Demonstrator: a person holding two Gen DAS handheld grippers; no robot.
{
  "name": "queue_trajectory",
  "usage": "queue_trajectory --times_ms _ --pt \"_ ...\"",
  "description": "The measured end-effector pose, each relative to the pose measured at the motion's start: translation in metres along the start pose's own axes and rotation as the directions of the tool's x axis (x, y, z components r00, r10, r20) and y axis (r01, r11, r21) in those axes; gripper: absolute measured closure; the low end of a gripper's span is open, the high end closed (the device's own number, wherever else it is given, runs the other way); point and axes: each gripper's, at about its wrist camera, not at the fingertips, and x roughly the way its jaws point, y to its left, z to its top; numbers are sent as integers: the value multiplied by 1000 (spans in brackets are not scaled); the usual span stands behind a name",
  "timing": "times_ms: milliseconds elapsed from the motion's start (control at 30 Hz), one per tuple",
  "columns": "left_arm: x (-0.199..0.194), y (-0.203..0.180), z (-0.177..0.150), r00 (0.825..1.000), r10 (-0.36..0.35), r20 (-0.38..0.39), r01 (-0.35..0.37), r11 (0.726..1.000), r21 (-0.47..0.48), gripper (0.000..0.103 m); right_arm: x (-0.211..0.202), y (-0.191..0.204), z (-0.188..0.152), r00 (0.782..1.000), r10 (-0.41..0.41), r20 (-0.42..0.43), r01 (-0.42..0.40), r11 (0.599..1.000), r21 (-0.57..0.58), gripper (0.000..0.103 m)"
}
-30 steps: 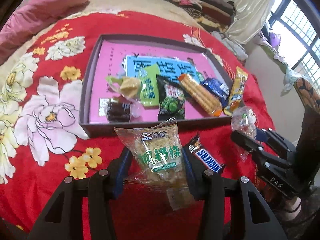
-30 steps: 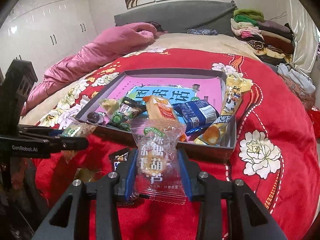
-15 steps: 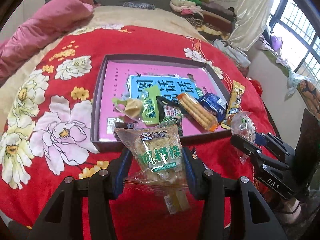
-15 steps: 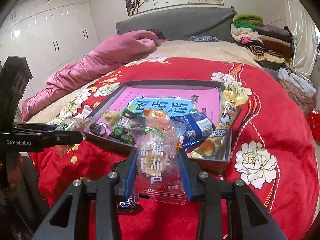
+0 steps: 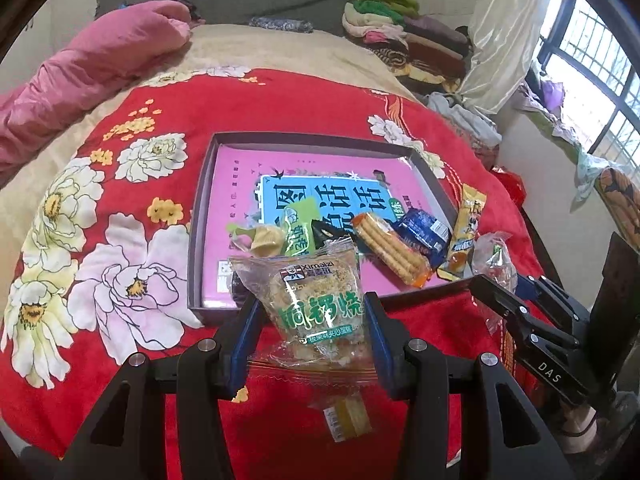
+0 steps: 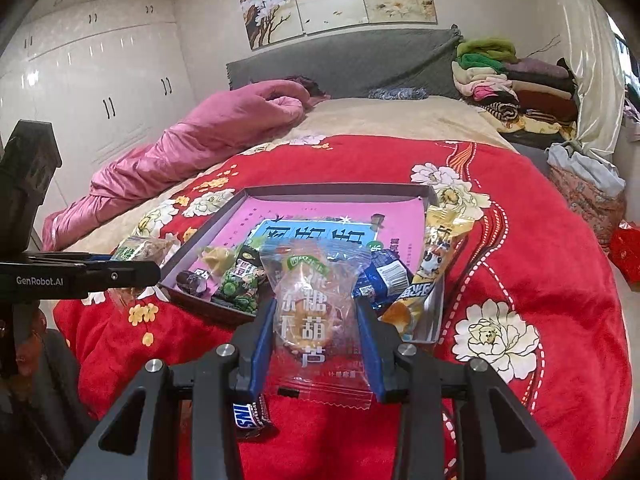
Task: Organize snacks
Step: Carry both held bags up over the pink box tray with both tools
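**Mei:** While both packets hang in the air short of the tray [image 5: 197,216], tell me what each side has; I want to know why they are held that way.

**Jun:** The left gripper [image 5: 312,312] has its blue pads pressed on both flanks of a clear cake packet [image 5: 316,304] with green lettering; the right gripper [image 6: 314,328] is clamped the same way on a clear candy packet [image 6: 316,308] with white lettering. Each is pinched across its width, so the sealed ends stick out free; my guess is that this lets a packet slide off flat once the fingers part.

**Mei:** And the tray itself?

**Jun:** It lies on the red floral blanket [image 5: 132,160], just beyond both grippers; its snacks crowd the near edge: a biscuit sleeve [image 5: 390,248], a blue packet [image 5: 424,232], a green pea packet [image 6: 240,284], a yellow stick pack [image 5: 466,232] propped over the right rim. The far pink half is bare, which seems the sensible place to aim.

**Mei:** Anything left outside?

**Jun:** A Snickers bar [image 6: 250,416] on the blanket under the right gripper, and a small yellow packet [image 5: 346,416] beneath the left; so the job looks partly done.

**Mei:** Risks?

**Jun:** Slick film could slip; dropping onto the pile might nudge the stick pack off the rim.
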Motion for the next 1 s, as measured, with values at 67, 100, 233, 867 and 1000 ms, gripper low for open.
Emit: queue_trajectory --times_ms 67,100,233,867,1000 --pt "1 0 2 1000 1 3 -1 1000 -1 52 0 -2 1 1000 -4 2 4 1000 3 63" --pt "1 0 3 1000 2 7 -2 1000 -3 52 0 -3 1 1000 -5 5 5 1000 5 63" --pt "2 0 6 1000 0 12 0 1000 -5 52 -1 -4 4 1000 -11 21 11 1000 10 63" --pt "22 8 17 1000 -9 13 10 999 -37 52 -5 -17 11 997 -36 72 32 998 51 63" --pt "27 9 19 1000 -1 16 1 999 -34 52 -4 -20 12 996 -40 79 35 997 63 63"
